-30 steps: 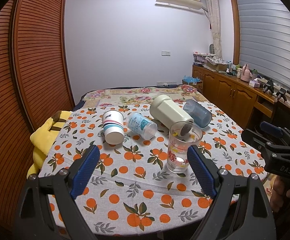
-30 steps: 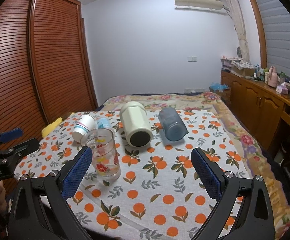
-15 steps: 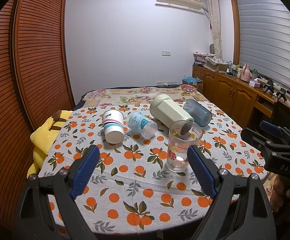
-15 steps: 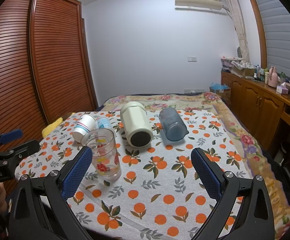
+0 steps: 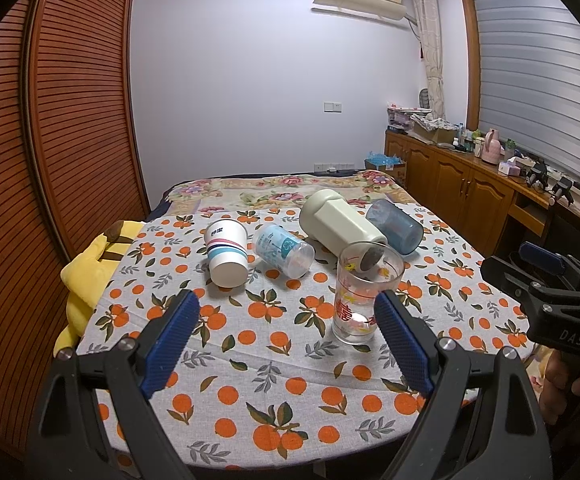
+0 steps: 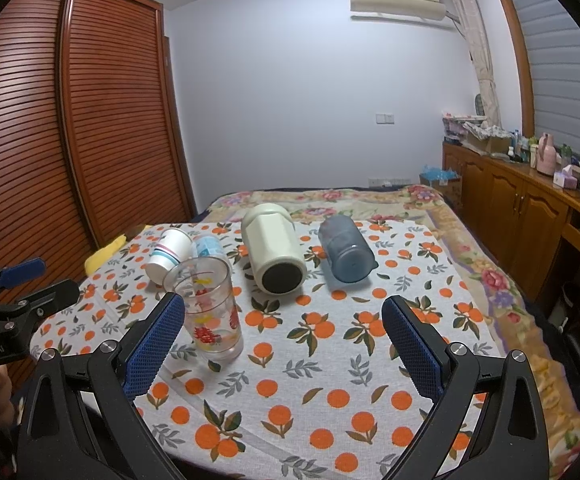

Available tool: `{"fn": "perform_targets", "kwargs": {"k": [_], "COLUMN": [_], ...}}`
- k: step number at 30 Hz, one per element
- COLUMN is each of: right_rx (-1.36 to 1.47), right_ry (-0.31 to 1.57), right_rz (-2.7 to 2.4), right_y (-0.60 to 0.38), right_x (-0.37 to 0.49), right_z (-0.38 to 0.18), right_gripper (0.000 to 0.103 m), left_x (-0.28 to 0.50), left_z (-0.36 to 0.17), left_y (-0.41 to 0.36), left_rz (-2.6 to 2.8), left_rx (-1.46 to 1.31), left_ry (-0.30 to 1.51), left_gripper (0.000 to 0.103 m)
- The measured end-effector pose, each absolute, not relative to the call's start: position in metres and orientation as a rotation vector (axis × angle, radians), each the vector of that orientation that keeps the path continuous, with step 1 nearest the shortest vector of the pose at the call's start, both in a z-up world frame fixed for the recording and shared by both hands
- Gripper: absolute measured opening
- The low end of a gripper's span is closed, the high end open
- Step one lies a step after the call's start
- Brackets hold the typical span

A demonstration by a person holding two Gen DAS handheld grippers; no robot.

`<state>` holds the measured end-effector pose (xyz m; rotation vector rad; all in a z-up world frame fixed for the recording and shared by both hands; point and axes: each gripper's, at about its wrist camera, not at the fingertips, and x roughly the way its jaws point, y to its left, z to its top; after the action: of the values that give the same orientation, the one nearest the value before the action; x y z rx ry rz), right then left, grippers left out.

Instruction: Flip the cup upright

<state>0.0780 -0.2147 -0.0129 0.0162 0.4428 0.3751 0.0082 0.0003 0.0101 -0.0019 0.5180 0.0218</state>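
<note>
On the orange-print cloth a clear printed glass (image 5: 364, 292) (image 6: 209, 310) stands upright. A striped paper cup (image 5: 226, 252) (image 6: 169, 250), a light blue plastic cup (image 5: 283, 250) (image 6: 207, 246), a cream hexagonal cup (image 5: 340, 224) (image 6: 273, 252) and a grey-blue cup (image 5: 396, 222) (image 6: 346, 254) all lie on their sides behind it. My left gripper (image 5: 285, 340) is open and empty, near the table's front edge, with the glass by its right finger. My right gripper (image 6: 281, 344) is open and empty, with the glass by its left finger.
The table (image 5: 290, 360) stands over a floral bed cover (image 6: 370, 200). A yellow plush toy (image 5: 89, 264) lies at the left edge. A slatted wooden wardrobe (image 5: 49, 120) is on the left, a wooden cabinet (image 5: 470, 188) with clutter on the right.
</note>
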Motion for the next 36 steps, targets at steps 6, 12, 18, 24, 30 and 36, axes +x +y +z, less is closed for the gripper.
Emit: {"fn": "perform_targets", "kwargs": {"k": [6, 12, 18, 24, 30, 36], "right_rx": [0.015, 0.016, 0.016, 0.017, 0.018, 0.018], "right_ry": [0.443, 0.444, 0.442, 0.439, 0.439, 0.440], "right_rz": [0.375, 0.374, 0.374, 0.372, 0.372, 0.372], "right_y": [-0.2148, -0.2147, -0.2150, -0.2160, -0.2157, -0.2159], "right_x": [0.0779, 0.0780, 0.0781, 0.0760, 0.0760, 0.0759], "right_z": [-0.0129, -0.0131, -0.0128, -0.0125, -0.0125, -0.0122], "right_gripper": [0.100, 0.100, 0.100, 0.100, 0.100, 0.100], "left_x": [0.0059, 0.0059, 0.0058, 0.0043, 0.0038, 0.0031], "left_z": [0.0100, 0.0100, 0.0098, 0.0105, 0.0107, 0.0115], "left_y": [-0.0011, -0.0009, -0.0009, -0.0020, -0.0026, -0.0033], "left_rz": [0.027, 0.026, 0.026, 0.025, 0.025, 0.025], "left_rx": [-0.001, 0.001, 0.000, 0.000, 0.000, 0.000], "left_ry": [0.513, 0.512, 0.513, 0.510, 0.509, 0.509], "left_gripper": [0.090, 0.090, 0.090, 0.090, 0.090, 0.090]}}
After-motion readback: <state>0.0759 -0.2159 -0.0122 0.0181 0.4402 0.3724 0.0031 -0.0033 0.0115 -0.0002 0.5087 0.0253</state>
